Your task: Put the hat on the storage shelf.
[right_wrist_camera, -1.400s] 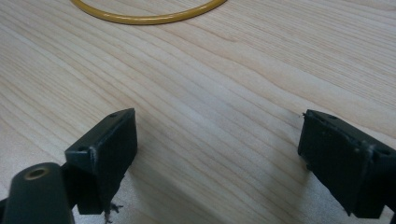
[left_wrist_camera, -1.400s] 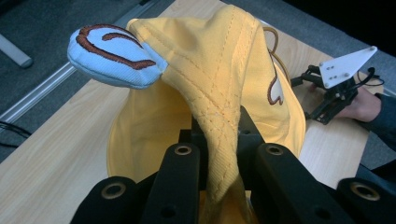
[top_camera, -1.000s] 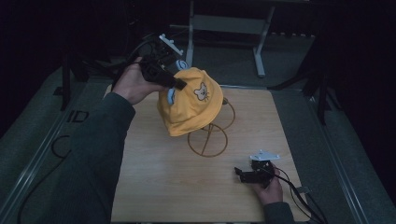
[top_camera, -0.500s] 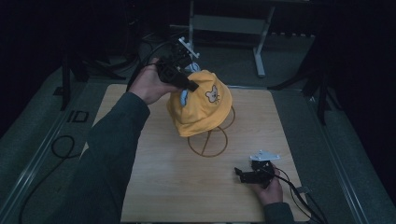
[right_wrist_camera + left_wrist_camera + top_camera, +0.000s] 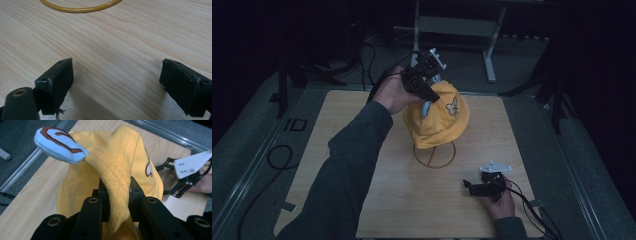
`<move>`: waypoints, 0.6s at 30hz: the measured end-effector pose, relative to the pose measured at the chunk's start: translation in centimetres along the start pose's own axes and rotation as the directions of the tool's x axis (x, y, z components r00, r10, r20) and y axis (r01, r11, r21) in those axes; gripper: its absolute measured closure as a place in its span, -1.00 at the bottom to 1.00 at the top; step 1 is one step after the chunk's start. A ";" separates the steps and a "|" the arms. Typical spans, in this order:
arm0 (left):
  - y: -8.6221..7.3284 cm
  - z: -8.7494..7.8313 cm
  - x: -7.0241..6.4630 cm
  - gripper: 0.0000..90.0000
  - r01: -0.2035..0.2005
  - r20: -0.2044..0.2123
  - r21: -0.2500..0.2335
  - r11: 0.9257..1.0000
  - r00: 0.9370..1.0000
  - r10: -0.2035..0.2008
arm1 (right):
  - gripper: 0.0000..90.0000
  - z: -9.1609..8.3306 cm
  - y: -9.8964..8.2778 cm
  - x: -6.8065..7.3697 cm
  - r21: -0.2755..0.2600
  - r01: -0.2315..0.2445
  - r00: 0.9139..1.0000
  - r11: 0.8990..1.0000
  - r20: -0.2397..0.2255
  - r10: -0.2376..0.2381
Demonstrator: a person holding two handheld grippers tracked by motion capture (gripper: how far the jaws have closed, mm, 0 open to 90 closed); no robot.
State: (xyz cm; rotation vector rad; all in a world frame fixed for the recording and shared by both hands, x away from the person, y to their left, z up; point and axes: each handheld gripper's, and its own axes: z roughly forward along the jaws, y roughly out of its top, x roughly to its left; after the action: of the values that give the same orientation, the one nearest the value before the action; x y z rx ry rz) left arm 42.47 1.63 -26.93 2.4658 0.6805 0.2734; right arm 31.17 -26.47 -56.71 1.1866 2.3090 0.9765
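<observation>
One soft yellow hat (image 5: pixel 439 120) was the thing in hand: light cloth, limp and easy to crease, likely to sag or slip off unless a fold of it was pinched. The stitched crown, where the seams crossed, looked the firmest place to grip. It was bright yellow with orange stitching, a pale blue ear (image 5: pixel 60 145) edged in brown, and a small brown-and-white patch on its side. It sat over a wire stand (image 5: pixel 434 155) near the middle of the desk (image 5: pixel 362 130), towards the far edge. The left gripper (image 5: pixel 426 86) pinched a ridge of the crown between its jaws, which had just been easing apart with the cloth between them. The right gripper (image 5: pixel 472 186) rested near the desk's near right corner, jaws spread wide and empty.
</observation>
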 end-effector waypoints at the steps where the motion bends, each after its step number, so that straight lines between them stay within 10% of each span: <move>1: 0.1 0.3 0.0 0.70 0.000 0.001 0.004 1.000 1.000 0.000 | -0.74 0.0 0.0 0.0 0.000 0.000 1.000 1.000 0.000 0.000; 18: 0.1 2.3 0.2 -0.21 0.073 -0.054 -0.063 0.995 0.996 -0.076 | -0.74 0.0 0.0 0.0 0.002 -0.001 1.000 1.000 -0.002 0.001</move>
State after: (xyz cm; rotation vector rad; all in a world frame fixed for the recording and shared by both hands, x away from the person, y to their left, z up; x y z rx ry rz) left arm 43.45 0.57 -28.79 2.3765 0.7751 0.3313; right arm 31.15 -26.46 -56.69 1.1880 2.3111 0.9763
